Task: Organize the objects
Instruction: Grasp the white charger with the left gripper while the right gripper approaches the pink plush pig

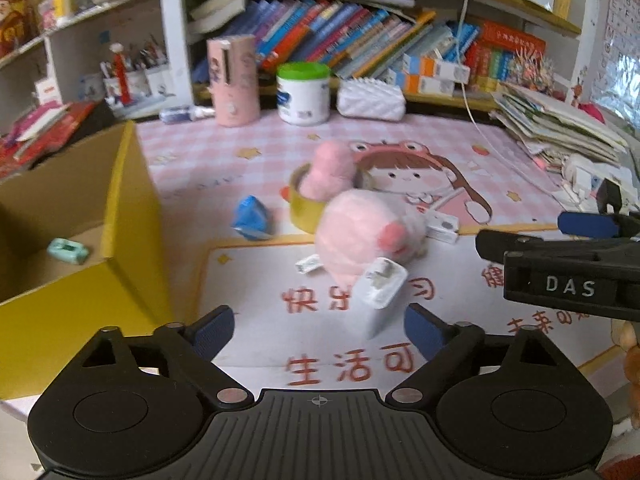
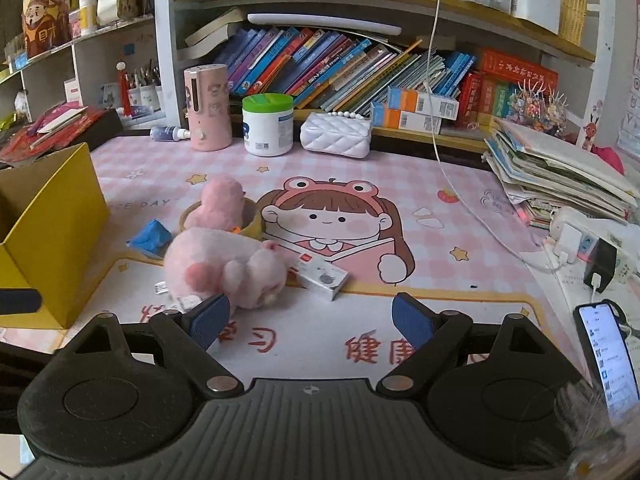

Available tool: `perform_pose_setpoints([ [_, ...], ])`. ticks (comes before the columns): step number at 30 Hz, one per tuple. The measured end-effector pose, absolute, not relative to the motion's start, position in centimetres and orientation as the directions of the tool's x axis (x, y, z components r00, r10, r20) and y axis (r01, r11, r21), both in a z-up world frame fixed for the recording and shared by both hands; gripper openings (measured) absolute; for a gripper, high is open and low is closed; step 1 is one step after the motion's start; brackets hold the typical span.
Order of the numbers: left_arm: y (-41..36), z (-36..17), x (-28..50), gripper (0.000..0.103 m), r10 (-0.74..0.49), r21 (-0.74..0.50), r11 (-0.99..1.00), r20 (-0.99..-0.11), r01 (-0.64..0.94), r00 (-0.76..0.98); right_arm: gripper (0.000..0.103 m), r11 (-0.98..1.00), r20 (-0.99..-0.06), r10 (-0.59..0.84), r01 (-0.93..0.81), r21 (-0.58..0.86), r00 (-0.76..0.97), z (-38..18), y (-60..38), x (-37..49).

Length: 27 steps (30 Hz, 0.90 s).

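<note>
Left gripper point(image 1: 318, 330): jaws apart and empty, low over the desk mat point(image 1: 256, 280), pointing at the white charger.
Right gripper point(image 2: 310, 318): jaws apart, nothing between them; bare mat lies below, with the pink plush at its left finger.
White charger point(image 1: 380, 286): nearest loose item, standing tilted against the front of the plush, just ahead of the left gripper's gap.
Pink plush point(image 1: 360, 236): lies on its side mid-mat, one end reaching into the tape roll point(image 1: 308, 210) behind it.
Small white box point(image 2: 322, 276): flat on the mat, touching the plush on its right side.
Blue packet point(image 1: 252, 216): on the mat between the plush and the yellow box.
Yellow box point(image 1: 132, 216): open, at the left edge of the mat; a small teal item point(image 1: 68, 251) lies inside already.
Step in hand (judged): the left gripper is lining up on the charger, probably to carry it to the box.
Doing it well: centre the charger's flat faces between the pads, come in low, and close without snagging plush fur or tipping the charger over.
Counts, loose on the mat: one charger, one plush, one tape roll, one blue packet, one white box.
Far edge: a pink cylinder, a green-lidded tub and a white quilted pouch stand in front of the bookshelf, one of each.
</note>
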<state>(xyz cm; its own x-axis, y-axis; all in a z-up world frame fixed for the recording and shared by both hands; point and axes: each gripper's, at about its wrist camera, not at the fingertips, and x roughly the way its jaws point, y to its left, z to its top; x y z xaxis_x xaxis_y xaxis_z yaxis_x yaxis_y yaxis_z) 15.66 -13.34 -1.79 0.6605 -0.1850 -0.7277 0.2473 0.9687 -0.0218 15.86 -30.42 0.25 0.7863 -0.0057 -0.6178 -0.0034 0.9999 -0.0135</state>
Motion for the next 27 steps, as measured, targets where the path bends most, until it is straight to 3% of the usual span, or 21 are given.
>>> perform_pose_setpoints([
  [7,-16.7,-4.1,17.5,0.078,-0.197,0.008,0.950,-0.762,0.314,0.617,0.088,1.000,-0.629,0.007,-0.020,-0.014,0.777,-0.4,-32.3,16.8],
  [15,-18.3,-6.0,19.4,0.042,-0.189,0.039,0.938,-0.775,0.345,0.603,0.088,0.999,-0.638,0.012,-0.041,-0.031,0.770,-0.8,-33.2,17.4],
  [20,-18.4,-6.1,19.7,0.035,-0.220,0.036,0.927,-0.755,0.373,0.618,0.089,0.997,-0.643,0.026,-0.067,-0.040,0.765,-0.9,-33.2,17.8],
  [23,-18.3,-5.7,19.3,0.025,-0.246,0.030,0.917,-0.743,0.398,0.622,0.090,0.996,-0.642,0.034,-0.077,-0.038,0.766,-0.9,-33.0,18.0],
  [27,-17.2,-5.2,18.4,0.025,-0.248,0.019,0.920,-0.746,0.391,0.619,0.094,0.996,-0.645,0.058,-0.090,-0.016,0.762,-1.0,-32.6,18.7],
])
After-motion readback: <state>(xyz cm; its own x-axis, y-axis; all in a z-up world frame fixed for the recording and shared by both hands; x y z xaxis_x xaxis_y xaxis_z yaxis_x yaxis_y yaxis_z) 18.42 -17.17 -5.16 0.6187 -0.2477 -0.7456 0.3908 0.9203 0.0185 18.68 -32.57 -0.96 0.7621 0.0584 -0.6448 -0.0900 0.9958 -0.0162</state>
